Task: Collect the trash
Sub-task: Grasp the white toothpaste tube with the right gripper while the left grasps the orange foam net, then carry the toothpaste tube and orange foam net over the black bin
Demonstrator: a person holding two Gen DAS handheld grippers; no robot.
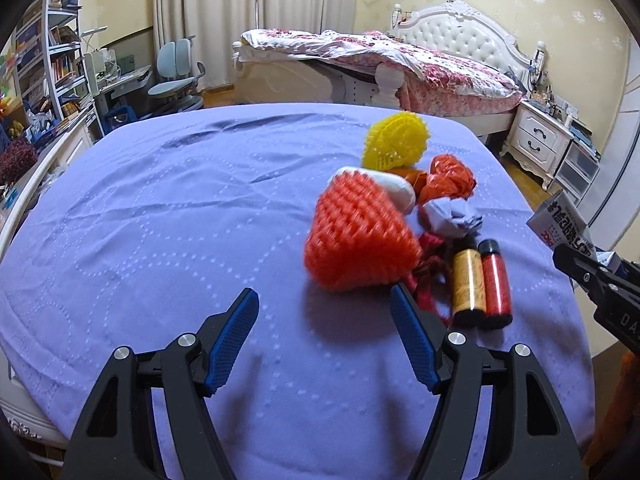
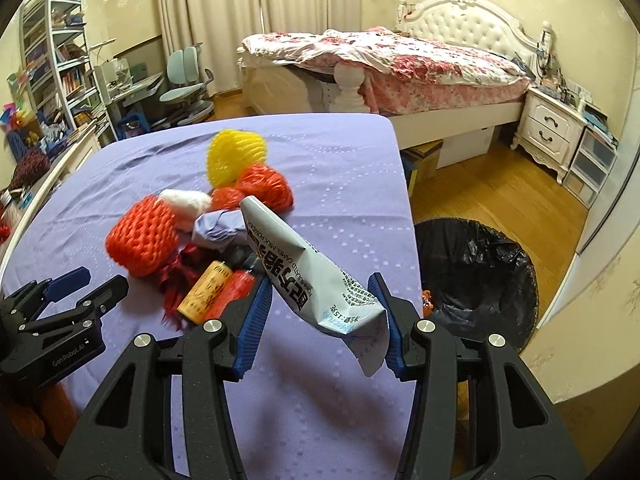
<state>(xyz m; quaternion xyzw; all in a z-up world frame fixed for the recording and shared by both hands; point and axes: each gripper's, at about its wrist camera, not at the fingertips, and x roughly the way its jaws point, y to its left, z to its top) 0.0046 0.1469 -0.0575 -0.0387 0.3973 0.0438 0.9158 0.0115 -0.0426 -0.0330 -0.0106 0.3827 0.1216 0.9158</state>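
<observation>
Trash is lying in a loose heap on the purple worktop (image 2: 120, 208), and one piece, a grey milk-powder sachet (image 2: 320, 280), is already hanging in the right gripper (image 2: 324, 316), whose jaws are clamped across its lower end. The sachet is looking light, thin and crumpled, probably empty; being limp, it is flopping forward over the heap, so a grip across the flat foil seems sound.

Going left to right in the right wrist view: the left gripper (image 2: 90, 282) is hovering at the worktop's near edge, its jaws apart and holding nothing. Next to it an orange foam net (image 2: 142, 240) is sitting, soft and springy, likely best pinched anywhere across its body. Behind it are lying a white net (image 2: 186, 202), a yellow net (image 2: 236, 156) and a crumpled orange bag (image 2: 264, 184), all apparently light and compressible. A purple paper wad (image 2: 218, 228) and a red mesh strip (image 2: 180, 276) are tangling beneath. Two small bottles (image 2: 218, 294), one gold and one red, are lying side by side; being hard, round and smooth, they may roll or slip, so a grip across the middle looks safest.

At far right a bin with a black liner (image 2: 480, 268) is standing open on the floor just beside the worktop. Nothing is blocking the way there.
</observation>
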